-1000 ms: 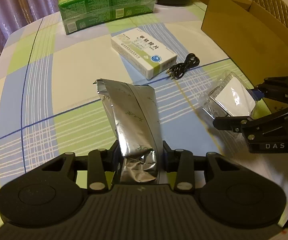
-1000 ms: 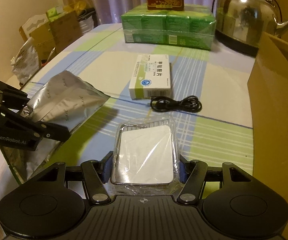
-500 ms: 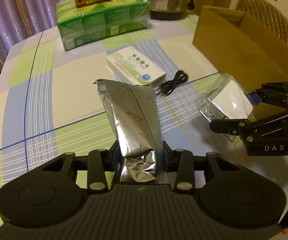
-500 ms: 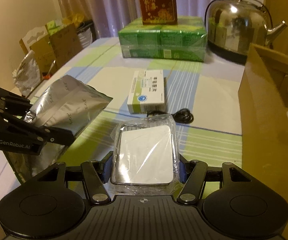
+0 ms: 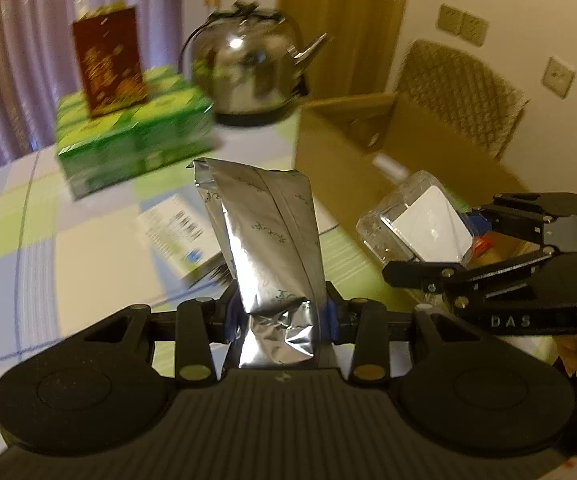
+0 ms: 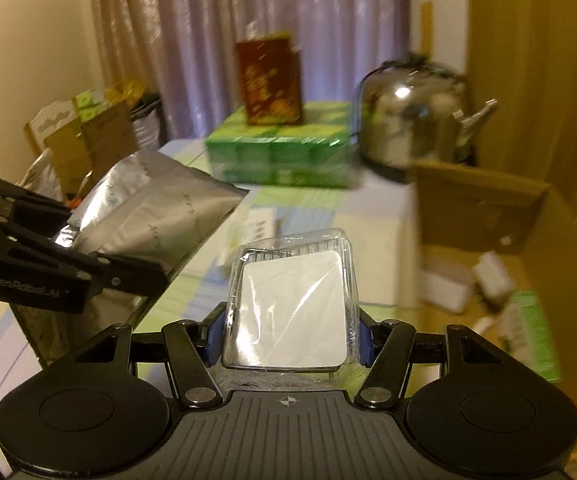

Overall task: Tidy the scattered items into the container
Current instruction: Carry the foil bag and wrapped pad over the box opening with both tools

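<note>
My left gripper [image 5: 278, 316] is shut on a silver foil pouch [image 5: 264, 236], held upright above the table. The same foil pouch [image 6: 156, 216] shows at the left of the right wrist view, with the left gripper [image 6: 136, 270] clamped on it. My right gripper [image 6: 288, 336] is shut on a clear plastic box [image 6: 292, 304] with a white card inside. In the left wrist view that clear plastic box [image 5: 416, 216] hangs by the near wall of the open cardboard box [image 5: 400, 152], held by the right gripper [image 5: 440, 240]. The cardboard box [image 6: 488, 216] holds several items.
On the checked tablecloth lies a white medicine box [image 5: 180, 236], partly behind the pouch. At the back stand green tissue packs [image 5: 132, 148] with a red carton [image 5: 108, 60] on top, and a steel kettle [image 5: 248, 68]. A chair [image 5: 460, 92] stands behind the cardboard box.
Both grippers have risen and tilted up with their loads, moving toward the cardboard box. The box's inside now shows in the right wrist view; the black cable has dropped from sight.
</note>
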`<state>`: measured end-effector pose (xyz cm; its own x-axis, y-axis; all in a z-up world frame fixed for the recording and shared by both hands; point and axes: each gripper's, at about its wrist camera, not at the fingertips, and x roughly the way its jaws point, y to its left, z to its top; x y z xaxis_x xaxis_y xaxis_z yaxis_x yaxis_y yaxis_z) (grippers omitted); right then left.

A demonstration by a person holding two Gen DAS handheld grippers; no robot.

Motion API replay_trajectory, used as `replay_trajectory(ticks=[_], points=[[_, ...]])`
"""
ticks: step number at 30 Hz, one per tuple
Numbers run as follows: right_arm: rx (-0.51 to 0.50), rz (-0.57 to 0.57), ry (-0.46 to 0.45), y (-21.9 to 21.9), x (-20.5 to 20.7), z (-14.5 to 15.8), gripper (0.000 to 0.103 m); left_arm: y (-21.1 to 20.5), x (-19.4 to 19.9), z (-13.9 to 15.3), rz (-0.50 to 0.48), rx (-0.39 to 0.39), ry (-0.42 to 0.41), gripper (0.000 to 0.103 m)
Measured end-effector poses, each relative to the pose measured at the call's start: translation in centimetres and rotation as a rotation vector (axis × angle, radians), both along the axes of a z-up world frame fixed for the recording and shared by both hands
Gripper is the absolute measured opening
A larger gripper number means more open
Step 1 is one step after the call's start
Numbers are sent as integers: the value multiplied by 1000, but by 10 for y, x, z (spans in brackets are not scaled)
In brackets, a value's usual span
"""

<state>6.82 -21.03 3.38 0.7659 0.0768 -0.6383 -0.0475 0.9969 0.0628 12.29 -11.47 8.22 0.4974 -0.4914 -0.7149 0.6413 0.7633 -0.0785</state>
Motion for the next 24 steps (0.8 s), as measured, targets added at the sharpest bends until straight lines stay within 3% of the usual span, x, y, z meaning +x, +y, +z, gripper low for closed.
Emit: replay_trajectory(ticks=[12, 24], points=[[-76, -177, -59, -77, -42, 56, 58, -78, -20, 33, -120, -65, -63, 35], [-82, -291, -46, -139, -72, 63, 58, -155, -28, 41, -222, -113, -55, 35]])
